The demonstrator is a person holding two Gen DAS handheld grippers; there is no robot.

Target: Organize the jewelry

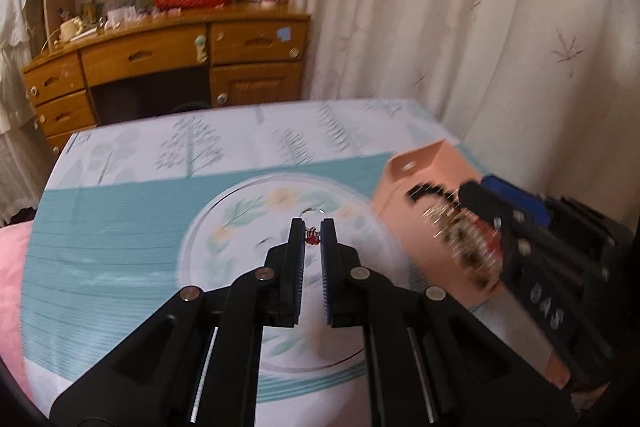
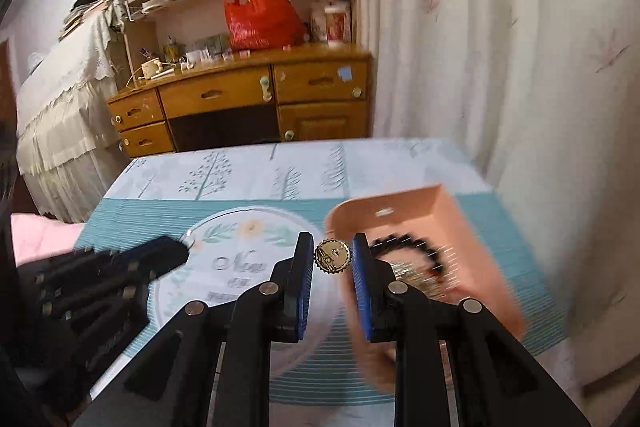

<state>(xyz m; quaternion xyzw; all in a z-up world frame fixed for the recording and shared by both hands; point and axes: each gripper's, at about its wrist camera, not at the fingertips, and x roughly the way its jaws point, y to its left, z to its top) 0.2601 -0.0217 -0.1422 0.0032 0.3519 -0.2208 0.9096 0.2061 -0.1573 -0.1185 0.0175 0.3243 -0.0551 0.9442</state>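
My left gripper (image 1: 312, 227) is shut on a small silver ring with a red stone (image 1: 312, 235), held above the floral circle on the tablecloth. My right gripper (image 2: 332, 241) is shut on a round gold toothed pendant (image 2: 333, 256), lifted just left of the peach box (image 2: 420, 211). That box holds a black bead bracelet (image 2: 404, 247) and blurred gold pieces. The left wrist view shows the box (image 1: 424, 183) at right, with the right gripper (image 1: 480, 203) blurred over it. In the right wrist view the left gripper (image 2: 180, 249) appears at the left.
The table carries a teal and white tablecloth (image 1: 120, 227) with a round flower print. A wooden desk with drawers (image 2: 240, 99) and a red bag (image 2: 260, 15) stand behind. White curtains (image 2: 500, 47) hang at right. Pink cloth (image 1: 12, 267) lies at left.
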